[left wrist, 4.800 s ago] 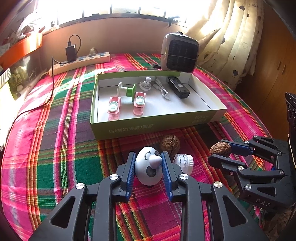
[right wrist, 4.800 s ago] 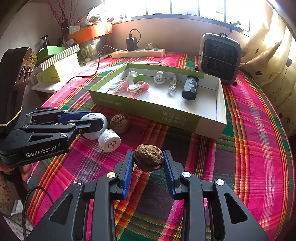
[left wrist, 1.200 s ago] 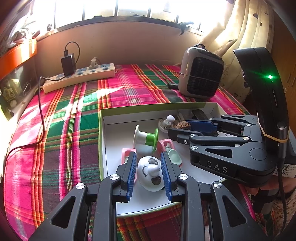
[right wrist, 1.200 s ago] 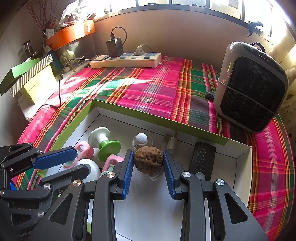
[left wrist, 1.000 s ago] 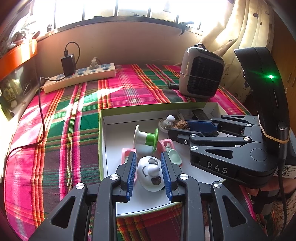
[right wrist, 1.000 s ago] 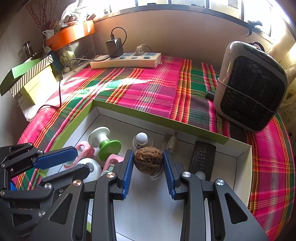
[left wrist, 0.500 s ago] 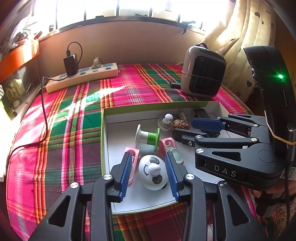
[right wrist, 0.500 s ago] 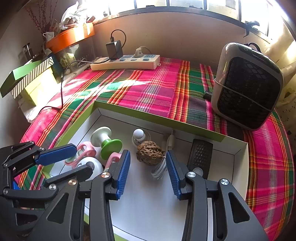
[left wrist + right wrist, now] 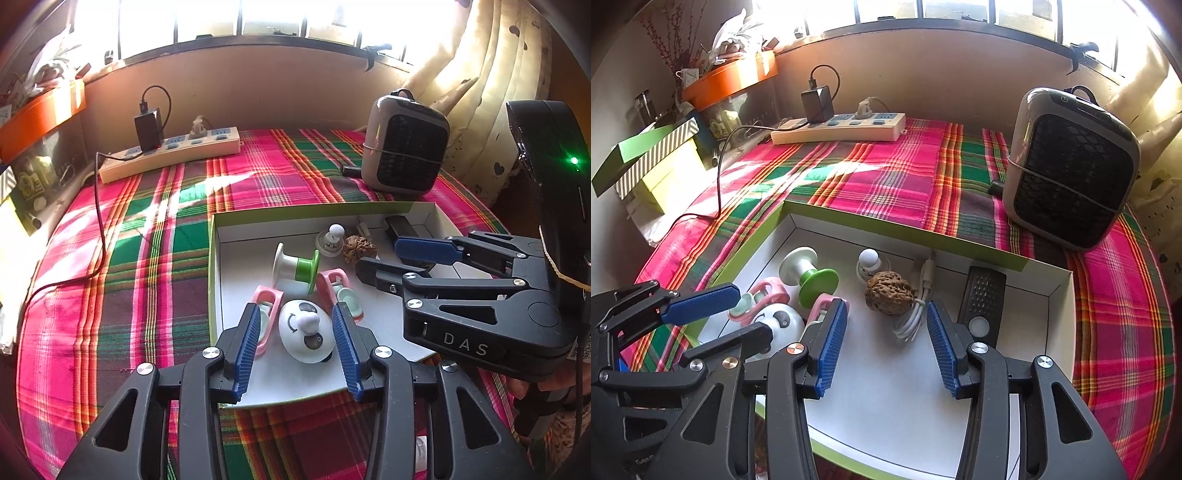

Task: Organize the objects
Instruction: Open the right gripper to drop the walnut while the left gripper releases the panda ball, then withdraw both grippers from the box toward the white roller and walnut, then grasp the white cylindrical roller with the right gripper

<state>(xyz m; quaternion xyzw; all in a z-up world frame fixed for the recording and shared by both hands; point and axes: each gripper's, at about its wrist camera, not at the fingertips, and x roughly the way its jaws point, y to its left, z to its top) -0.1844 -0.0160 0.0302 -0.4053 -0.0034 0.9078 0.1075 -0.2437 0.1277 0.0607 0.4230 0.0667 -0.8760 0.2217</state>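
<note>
At the box's (image 9: 212, 291) 9 o'clock side, the left tongs (image 9: 297, 334) stand parted around the white panda toy (image 9: 305, 336), which lies on the box floor with a gap at each pad. Toward 3 o'clock, the right tongs (image 9: 884, 343) gape wide with nothing held; the walnut (image 9: 889, 288) rests just beyond their tips at 12 o'clock, touching the coiled white cable (image 9: 913, 317).
</note>
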